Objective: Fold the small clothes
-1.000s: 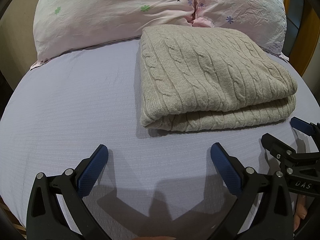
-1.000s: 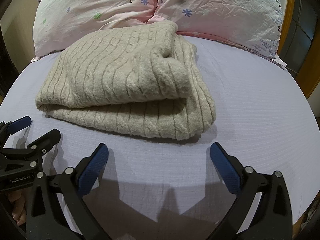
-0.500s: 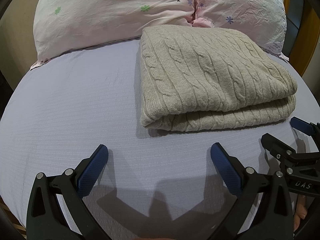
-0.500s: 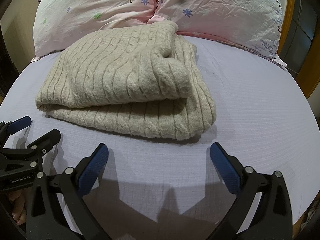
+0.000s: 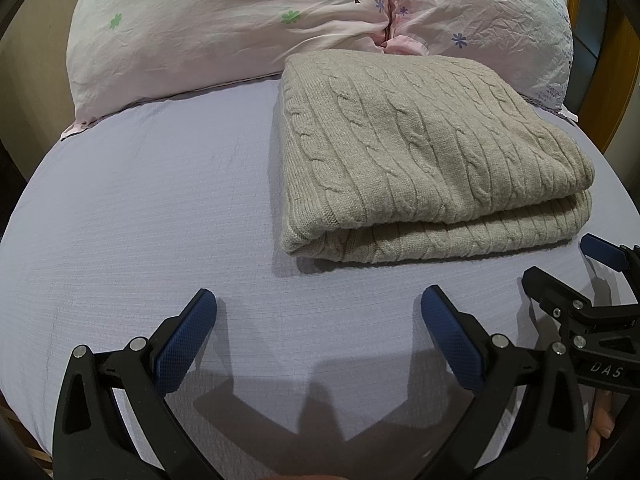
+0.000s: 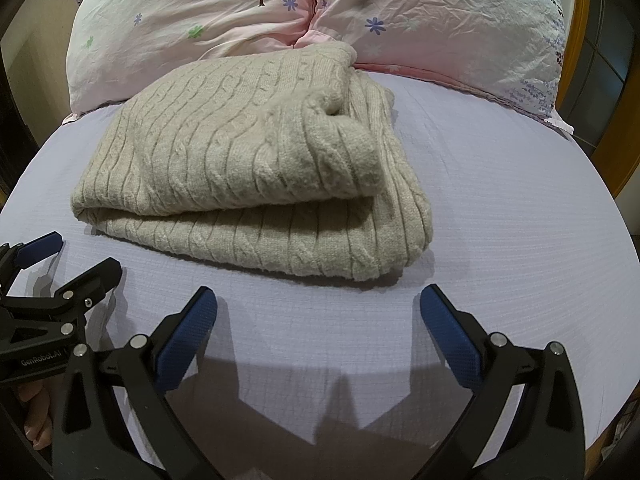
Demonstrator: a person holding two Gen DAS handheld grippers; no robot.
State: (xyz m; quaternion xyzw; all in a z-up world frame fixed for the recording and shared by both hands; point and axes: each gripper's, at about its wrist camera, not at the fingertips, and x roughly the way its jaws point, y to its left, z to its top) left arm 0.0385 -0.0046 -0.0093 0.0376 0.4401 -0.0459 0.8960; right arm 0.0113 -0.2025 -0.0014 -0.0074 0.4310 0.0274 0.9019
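A beige cable-knit sweater lies folded in a thick rectangle on the lavender bed sheet, its far edge against the pillows. It also shows in the right wrist view. My left gripper is open and empty, low over the sheet in front of the sweater's near left corner. My right gripper is open and empty in front of the sweater's near right corner. Each gripper shows at the edge of the other's view: the right one, the left one.
Two pink floral pillows lean at the head of the bed. A wooden frame stands at the right. The lavender sheet spreads to both sides of the sweater.
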